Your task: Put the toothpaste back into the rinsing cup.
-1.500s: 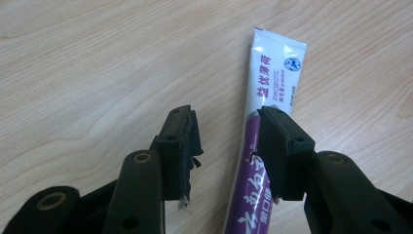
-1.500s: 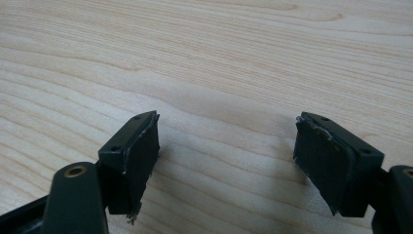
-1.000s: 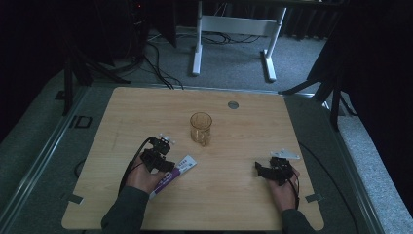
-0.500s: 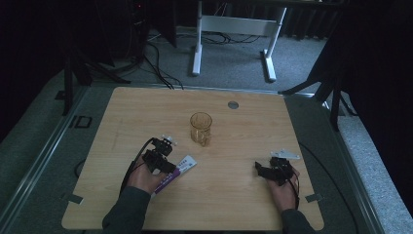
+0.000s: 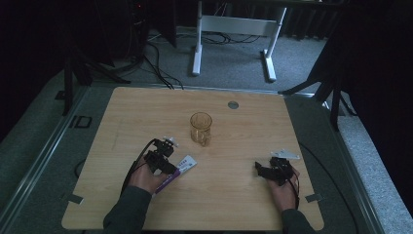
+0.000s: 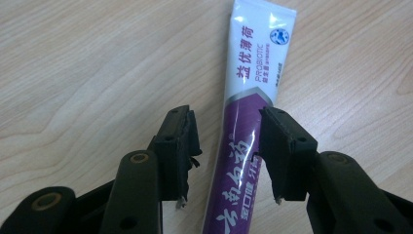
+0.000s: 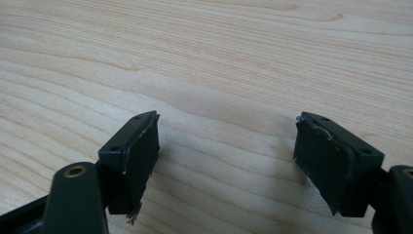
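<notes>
A: Where is the toothpaste tube (image 6: 246, 122)?

B: It lies flat on the table (image 5: 122, 112), near the left front part, in front of the glass mug (image 5: 200, 128).

A: Does the left gripper (image 6: 228, 141) hold it?

B: No. Its jaws have just been opening; they stand one on each side of the tube, and a gap shows beside the left jaw.

A: And the right gripper (image 7: 228, 146)?

B: It is wide open over bare wood, at the right.
</notes>
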